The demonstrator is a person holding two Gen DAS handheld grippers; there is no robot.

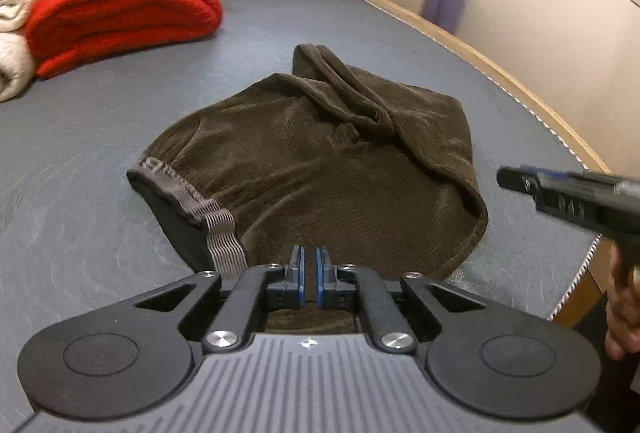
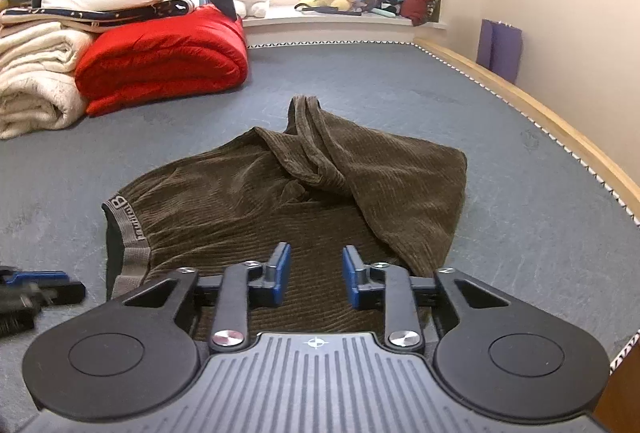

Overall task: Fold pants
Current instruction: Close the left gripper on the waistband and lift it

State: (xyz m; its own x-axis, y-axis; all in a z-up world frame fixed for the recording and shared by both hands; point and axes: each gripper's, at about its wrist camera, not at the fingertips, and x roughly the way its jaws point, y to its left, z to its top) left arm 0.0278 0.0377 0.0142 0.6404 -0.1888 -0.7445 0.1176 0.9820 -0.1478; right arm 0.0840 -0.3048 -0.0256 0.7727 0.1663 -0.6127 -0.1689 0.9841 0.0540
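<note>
Pants lying bunched on bed, awaiting folding; left gripper hovering closed, holding nothing; right gripper hovering part-open, empty, over near edge.

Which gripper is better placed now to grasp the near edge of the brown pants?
Probably the right gripper: its jaws stand apart directly over the pants. The left gripper is shut.

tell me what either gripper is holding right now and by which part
Nothing held. The left gripper is shut above the brown corduroy pants with no cloth between its pads; the right gripper is open over them.
</note>
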